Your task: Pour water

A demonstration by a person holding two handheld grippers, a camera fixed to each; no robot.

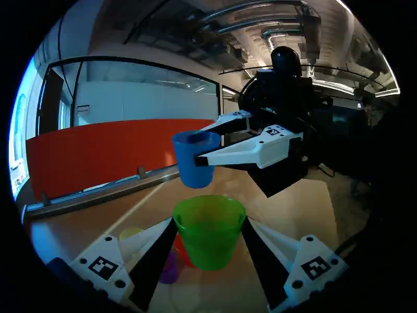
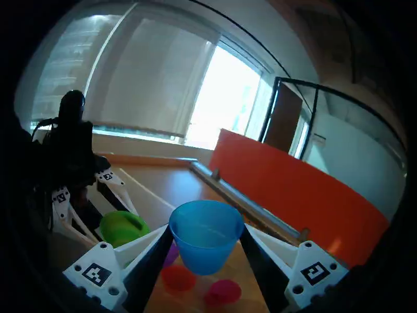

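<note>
A green cup (image 1: 209, 245) stands upright between the fingers of my left gripper (image 1: 208, 224), which is shut on it. Just beyond and above it hangs a blue cup (image 1: 193, 167), upright, with my right gripper (image 1: 200, 147) shut on it from the right. In the right gripper view the blue cup (image 2: 206, 245) sits between the fingers of my right gripper (image 2: 206, 232). My left gripper (image 2: 120, 224) holds the green cup (image 2: 122, 227) lower left of it. I cannot tell whether either cup holds water.
Small yellow (image 1: 130, 235), red (image 1: 180, 251) and purple (image 1: 168, 270) cups stand on the wooden table (image 1: 292, 208) below the grippers. A pink cup (image 2: 224, 292) is there too. An orange partition (image 2: 292, 193) with a metal rail runs along the table's far edge.
</note>
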